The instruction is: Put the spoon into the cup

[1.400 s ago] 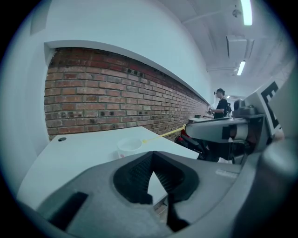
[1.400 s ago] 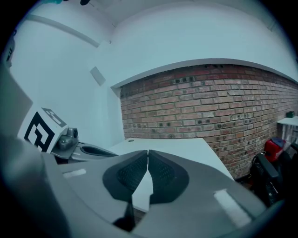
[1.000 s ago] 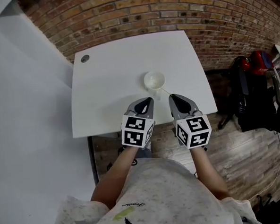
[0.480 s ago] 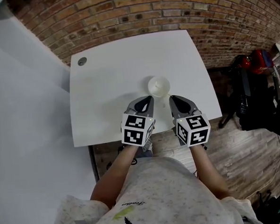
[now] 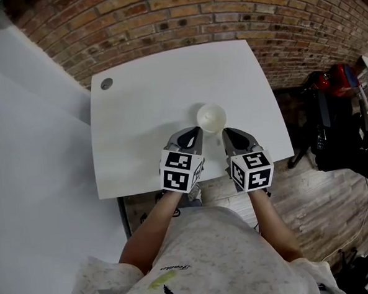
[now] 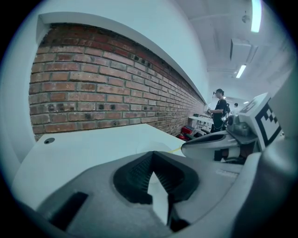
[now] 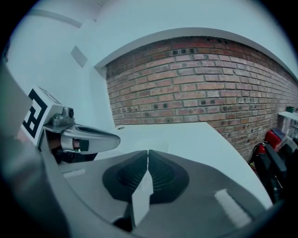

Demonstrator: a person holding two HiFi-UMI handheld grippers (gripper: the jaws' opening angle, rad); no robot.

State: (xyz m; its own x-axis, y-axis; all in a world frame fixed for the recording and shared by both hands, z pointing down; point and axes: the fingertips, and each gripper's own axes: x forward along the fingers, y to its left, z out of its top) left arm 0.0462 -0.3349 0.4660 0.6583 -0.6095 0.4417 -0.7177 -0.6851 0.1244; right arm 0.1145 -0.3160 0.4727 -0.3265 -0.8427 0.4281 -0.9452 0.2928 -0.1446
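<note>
A rough red brick wall [image 5: 195, 18] is standing behind a smooth white table [image 5: 138, 115] with rounded corners. The person is holding both grippers side by side over the table's near edge, and both are pointing at the cup.

The left gripper [image 5: 197, 130] is carrying nothing. Its ribbed black pads [image 6: 139, 174] are meeting at the tips, with only a narrow wedge of light showing between them further back. Its tips are hovering just beside the cup's near left rim, and I cannot tell whether they are touching it.

The right gripper [image 5: 226, 131] is pressing its jaws together, so only a hairline seam is showing between its ribbed dark pads [image 7: 160, 179]. Its tip is sitting just beside the cup's near right rim.

The cup [image 5: 211, 117] is standing upright on the table just beyond the two tips, round, pale and smooth.

The spoon [image 6: 175, 149] is showing only in the left gripper view, as a thin yellowish strip running from the cup's rim to the right gripper's tip, where the jaws seem to be pinching it. Its bowl is not showing.
</note>
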